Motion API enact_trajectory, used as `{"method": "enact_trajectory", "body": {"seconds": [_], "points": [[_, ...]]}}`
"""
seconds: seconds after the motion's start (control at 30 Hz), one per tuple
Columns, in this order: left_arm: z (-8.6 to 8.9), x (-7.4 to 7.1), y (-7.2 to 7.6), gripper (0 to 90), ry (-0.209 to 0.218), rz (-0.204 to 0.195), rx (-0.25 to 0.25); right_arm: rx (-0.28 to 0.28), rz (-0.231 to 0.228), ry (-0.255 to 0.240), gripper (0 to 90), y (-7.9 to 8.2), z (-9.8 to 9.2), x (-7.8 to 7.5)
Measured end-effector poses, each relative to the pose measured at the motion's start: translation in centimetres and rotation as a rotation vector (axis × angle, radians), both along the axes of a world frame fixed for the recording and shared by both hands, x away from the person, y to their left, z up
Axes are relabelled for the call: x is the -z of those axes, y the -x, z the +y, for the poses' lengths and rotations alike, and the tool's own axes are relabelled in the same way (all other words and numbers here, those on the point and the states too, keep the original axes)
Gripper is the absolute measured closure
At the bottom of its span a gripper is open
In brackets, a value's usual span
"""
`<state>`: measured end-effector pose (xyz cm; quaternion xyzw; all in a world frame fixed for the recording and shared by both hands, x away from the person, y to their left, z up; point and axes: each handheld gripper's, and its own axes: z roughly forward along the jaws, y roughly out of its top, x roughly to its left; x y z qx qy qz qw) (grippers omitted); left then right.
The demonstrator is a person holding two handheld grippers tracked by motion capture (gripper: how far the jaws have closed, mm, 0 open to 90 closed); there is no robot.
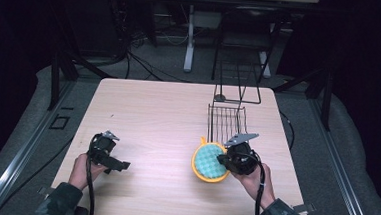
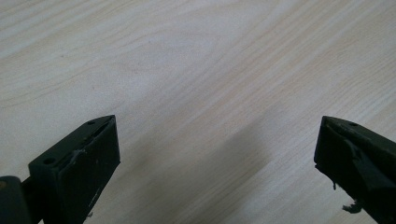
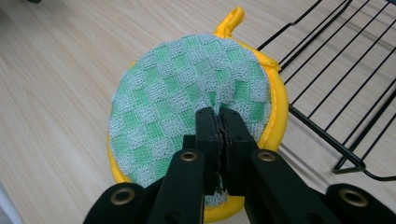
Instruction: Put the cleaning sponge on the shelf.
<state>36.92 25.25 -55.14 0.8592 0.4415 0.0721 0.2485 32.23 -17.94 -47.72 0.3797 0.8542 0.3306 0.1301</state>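
Two hand-held grippers over a wooden table (image 1: 153, 115), right hand-held gripper (image 3: 218, 122) pinched on the green-and-yellow potholder (image 3: 173, 93) beside a black wire rack (image 3: 345, 70), left hand-held gripper (image 2: 217, 154) spread wide, holding nothing

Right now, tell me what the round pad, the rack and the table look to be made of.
Round pad: woven terry-like cloth in green checks, matte and nubbly, with a yellow fabric binding and loop; it puckers where the right gripper pinches it.
Rack: thin metal wire, seemingly coated black, with a slight sheen.
Table: pale wood-grain top, smooth and matte; likely laminate rather than solid wood, though that stays uncertain.
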Motion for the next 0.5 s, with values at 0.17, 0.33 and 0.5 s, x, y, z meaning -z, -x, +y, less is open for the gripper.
{"method": "enact_trajectory", "body": {"seconds": [0.17, 0.33, 0.5], "points": [[-0.1, 0.0, -0.1, 0.3, -0.001, 0.002, 0.005, 0.016, -0.026, -0.011, 87.4, -0.1, -0.4, -0.7], [0.0, 0.1, -0.1, 0.3, -0.001, 0.004, 0.002, 0.028, -0.035, -0.013, 87.4, -0.3, -0.7, -1.2], [0.0, 0.0, 0.0, 0.3, -0.001, 0.004, 0.002, 0.036, -0.053, -0.015, 87.4, -0.4, -0.9, -1.4]]}}
